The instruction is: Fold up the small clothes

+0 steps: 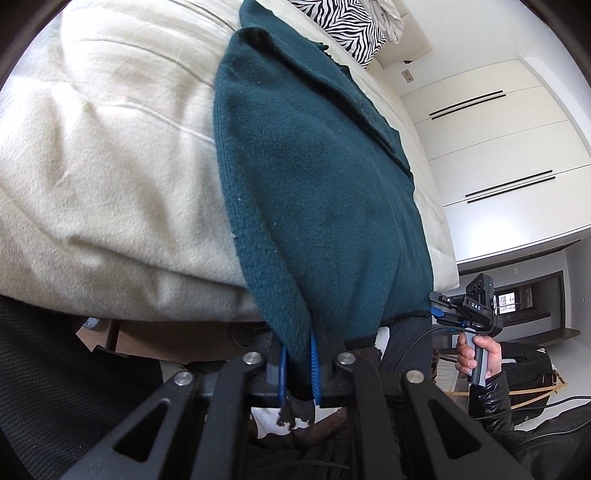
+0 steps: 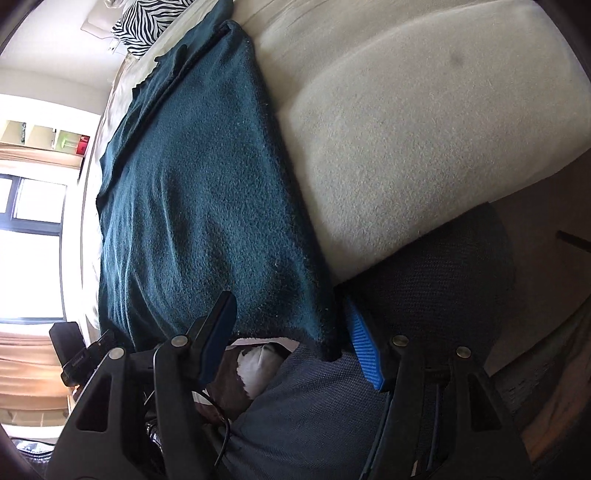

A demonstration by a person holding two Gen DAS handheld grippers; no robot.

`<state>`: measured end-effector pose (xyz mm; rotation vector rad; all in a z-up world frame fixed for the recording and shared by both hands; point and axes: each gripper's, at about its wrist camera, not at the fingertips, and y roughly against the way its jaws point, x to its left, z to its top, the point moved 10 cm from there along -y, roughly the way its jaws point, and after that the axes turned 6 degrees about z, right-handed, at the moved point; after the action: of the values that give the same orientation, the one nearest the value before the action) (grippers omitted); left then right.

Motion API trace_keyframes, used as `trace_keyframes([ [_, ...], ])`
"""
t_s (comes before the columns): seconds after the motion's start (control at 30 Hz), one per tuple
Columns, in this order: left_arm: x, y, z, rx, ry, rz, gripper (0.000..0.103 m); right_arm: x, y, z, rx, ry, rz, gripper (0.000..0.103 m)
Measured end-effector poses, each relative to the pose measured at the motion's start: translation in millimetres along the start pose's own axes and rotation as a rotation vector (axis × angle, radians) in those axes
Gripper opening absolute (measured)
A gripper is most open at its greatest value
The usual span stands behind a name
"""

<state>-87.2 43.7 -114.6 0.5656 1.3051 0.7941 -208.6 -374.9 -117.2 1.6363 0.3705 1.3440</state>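
A dark green knitted garment (image 1: 314, 184) lies along the cream bed (image 1: 110, 166), its near end hanging over the bed's edge. My left gripper (image 1: 298, 363) is shut on that hanging hem, the cloth pinched between the blue pads (image 1: 314, 354). In the right wrist view the same garment (image 2: 192, 192) lies on the bed (image 2: 424, 129). My right gripper (image 2: 291, 339) is open at the garment's near corner, jaws wide apart, one blue pad (image 2: 364, 350) beside the hem. The right gripper also shows in the left wrist view (image 1: 476, 299), held by a hand.
A zebra-striped pillow (image 1: 351, 29) lies at the far end of the bed. White wardrobe doors (image 1: 498, 147) stand on the right. A dark mesh chair (image 2: 443, 266) is close to the bed's edge. A window (image 2: 29, 221) is on the left.
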Motion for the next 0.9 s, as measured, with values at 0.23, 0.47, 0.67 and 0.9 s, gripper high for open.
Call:
trace_keyframes([
  [0.23, -7.7, 5.1, 0.7, -0.012, -0.014, -0.023, 0.011, -1.2, 4.0, -9.5, -0.017, 0.028, 0.011, 0.010],
  [0.47, -31.9, 26.5, 16.4, -0.068, 0.022, -0.176, 0.011, 26.3, 40.1, 6.6, -0.160, 0.074, 0.119, 0.007],
  [0.67, -44.0, 63.9, 45.7, -0.178, 0.084, -0.323, 0.011, 55.9, 74.6, 36.7, -0.278, 0.088, 0.226, 0.007],
  [0.9, -46.0, 94.2, 92.3, -0.298, 0.146, -0.415, 0.010, 92.8, 96.9, 89.9, -0.369, 0.118, 0.267, 0.007],
])
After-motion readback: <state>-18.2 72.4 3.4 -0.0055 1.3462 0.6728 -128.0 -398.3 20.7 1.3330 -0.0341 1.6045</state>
